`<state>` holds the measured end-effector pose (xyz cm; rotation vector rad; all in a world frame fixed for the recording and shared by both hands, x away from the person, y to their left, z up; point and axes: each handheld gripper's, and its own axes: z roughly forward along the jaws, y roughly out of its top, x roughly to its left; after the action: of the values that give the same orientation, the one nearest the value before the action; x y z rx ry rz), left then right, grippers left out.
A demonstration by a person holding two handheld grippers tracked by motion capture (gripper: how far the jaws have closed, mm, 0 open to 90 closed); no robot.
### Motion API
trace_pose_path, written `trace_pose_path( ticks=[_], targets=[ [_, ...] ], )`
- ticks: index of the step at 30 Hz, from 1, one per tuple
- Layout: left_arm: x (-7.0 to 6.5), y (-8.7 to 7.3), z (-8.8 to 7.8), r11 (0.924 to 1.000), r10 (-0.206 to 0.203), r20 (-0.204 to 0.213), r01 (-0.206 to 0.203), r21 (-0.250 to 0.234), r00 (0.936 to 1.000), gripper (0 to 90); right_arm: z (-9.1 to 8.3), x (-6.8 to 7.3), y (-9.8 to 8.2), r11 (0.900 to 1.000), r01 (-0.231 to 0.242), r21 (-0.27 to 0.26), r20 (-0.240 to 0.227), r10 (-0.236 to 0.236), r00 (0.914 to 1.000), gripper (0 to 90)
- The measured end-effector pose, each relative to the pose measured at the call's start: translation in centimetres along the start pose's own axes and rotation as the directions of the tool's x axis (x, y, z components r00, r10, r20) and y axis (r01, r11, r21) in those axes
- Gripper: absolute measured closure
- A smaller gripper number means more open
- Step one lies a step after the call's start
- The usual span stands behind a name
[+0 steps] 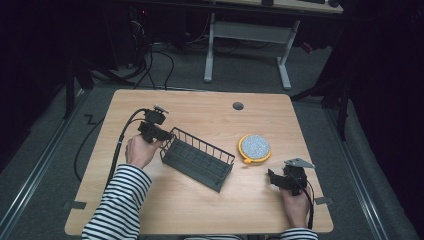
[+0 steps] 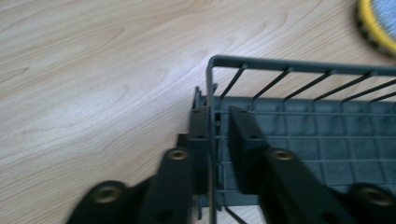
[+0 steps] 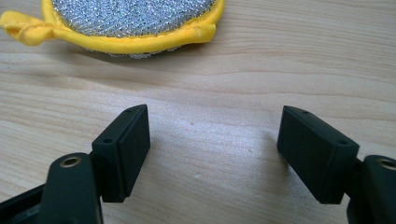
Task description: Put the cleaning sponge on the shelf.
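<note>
A dark wire rack [image 1: 197, 159] sits slantwise toward the table's [image 1: 165, 210] left edge, its end wall standing between the jaws of the left gripper [image 2: 218, 135], which straddle the wire with a small gap, not pressing. The right gripper [image 3: 212, 151] rests near the right edge, spread wide and holding nothing, short of a yellow-rimmed scouring pad [image 3: 126, 21]. The rack looks light and stiff; its top rail or end wires seem the surest hold. Pale wood tabletop, dark room, grey floor.
</note>
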<state>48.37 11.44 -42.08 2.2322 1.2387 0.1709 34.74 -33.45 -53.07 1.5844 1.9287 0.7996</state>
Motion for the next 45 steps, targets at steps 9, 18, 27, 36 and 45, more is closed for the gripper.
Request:
trace_pose_path(
  ticks=[9,18,27,36,45],
  targets=[
    [0.0,-1.5,-4.0,0.9879,0.009,0.01,-0.007,-0.155,0.9999,42.6,0.0,0.0,0.0,1.0,0.001,-0.001,0.0,-0.001,1.0,25.5],
    [2.1,-8.2,-5.4,0.969,-0.074,0.006,0.073,-0.236,0.9972,40.2,0.0,0.0,0.0,1.0,-0.01,-0.011,0.015,0.01,0.9998,32.4],
    [3.3,-14.4,-4.0,0.9526,-0.154,-0.026,0.142,-0.269,0.9877,39.2,-0.1,-0.1,0.0,1.0,-0.01,-0.008,0.01,0.01,0.9999,32.0],
    [3.3,-17.8,-0.4,0.953,-0.207,-0.108,0.175,-0.247,0.9724,32.9,-0.4,-0.7,1.2,0.994,-0.004,0.105,-0.037,0.008,0.9993,36.7],
    [3.0,-18.7,0.6,0.9508,-0.188,-0.156,0.14,-0.276,0.9697,31.6,-1.2,-1.4,3.3,0.993,0.024,0.113,-0.133,-0.009,0.991,42.5]
  ],
)
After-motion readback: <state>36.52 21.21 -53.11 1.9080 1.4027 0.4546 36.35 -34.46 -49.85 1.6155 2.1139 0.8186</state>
